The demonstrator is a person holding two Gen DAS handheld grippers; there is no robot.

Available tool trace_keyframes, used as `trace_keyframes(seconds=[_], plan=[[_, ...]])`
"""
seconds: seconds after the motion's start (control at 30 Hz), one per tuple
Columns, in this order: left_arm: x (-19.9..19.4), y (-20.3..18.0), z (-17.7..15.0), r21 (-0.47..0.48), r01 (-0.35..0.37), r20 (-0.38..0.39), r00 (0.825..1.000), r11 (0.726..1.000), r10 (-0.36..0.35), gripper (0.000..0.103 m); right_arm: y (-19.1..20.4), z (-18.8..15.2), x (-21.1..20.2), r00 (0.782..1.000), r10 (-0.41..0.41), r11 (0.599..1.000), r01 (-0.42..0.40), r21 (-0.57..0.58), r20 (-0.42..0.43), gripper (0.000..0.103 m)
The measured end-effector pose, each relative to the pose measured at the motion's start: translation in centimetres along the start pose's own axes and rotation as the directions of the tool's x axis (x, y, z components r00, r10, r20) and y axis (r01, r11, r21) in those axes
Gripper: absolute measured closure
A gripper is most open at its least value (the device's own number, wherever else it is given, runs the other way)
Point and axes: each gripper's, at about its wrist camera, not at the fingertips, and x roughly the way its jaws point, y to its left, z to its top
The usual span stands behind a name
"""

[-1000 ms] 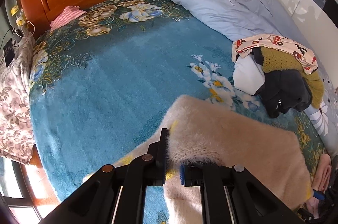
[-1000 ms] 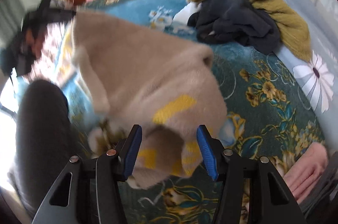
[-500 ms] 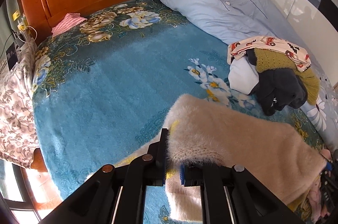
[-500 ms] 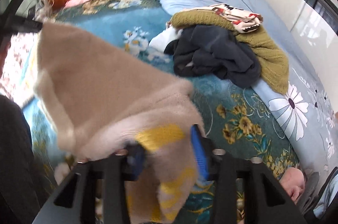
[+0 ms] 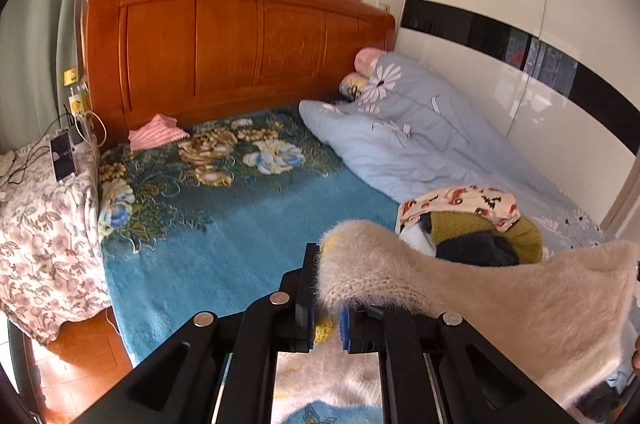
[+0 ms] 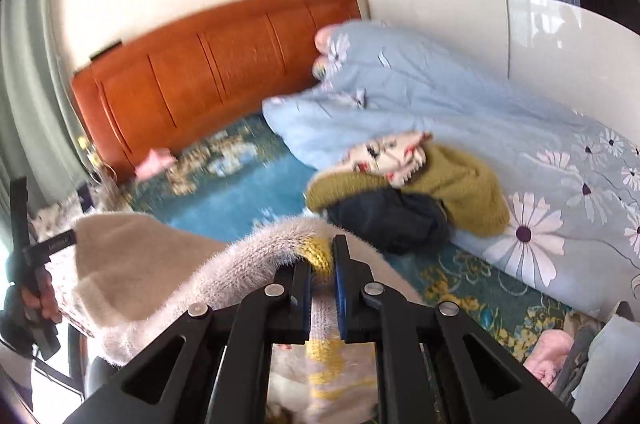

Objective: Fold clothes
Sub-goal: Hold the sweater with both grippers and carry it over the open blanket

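Observation:
A fluffy beige sweater with yellow patches hangs stretched between my two grippers above the blue floral bed. My left gripper is shut on one corner of it. My right gripper is shut on the other corner, at a yellow knit patch; the sweater sags to the left there. The left gripper's handle and the hand holding it show at the left edge of the right wrist view.
A pile of clothes, olive, dark and printed, lies on the bed's right side, also in the right wrist view. A light blue duvet runs along the white wardrobe. A wooden headboard stands behind. A pink cloth lies near it.
My right gripper has closed on the sweater. Both grippers have lifted the sweater up off the bed and tilted to look toward the headboard.

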Motion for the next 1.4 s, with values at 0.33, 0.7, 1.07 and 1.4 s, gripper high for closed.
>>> trace_keyframes(seconds=[0.33,0.7,1.07,1.4], plan=[[-10.0,1.5,-1.4,0.088,-0.001,0.066,0.998,0.996,-0.004,0.094,2.6,-0.2,-9.1,0.990,0.111,0.993,-0.107,-0.053,0.088,0.094],[2.0,1.6,0.5,0.171,0.052,-0.291,0.957,0.984,0.000,0.094,-0.9,1.8,-4.8,0.976,0.214,0.972,-0.208,0.107,-0.049,0.094],[17.8,2.1,-6.5,0.158,0.005,-0.488,0.870,0.987,0.073,0.093,-6.9,-3.9,15.3,0.909,0.122,0.950,0.009,0.311,-0.399,0.094],[27.4,5.9,-5.1,-0.018,-0.108,-0.579,0.812,0.994,0.077,0.082,-11.8,-1.9,24.6,0.892,0.080,0.901,0.126,0.415,-0.445,0.093]])
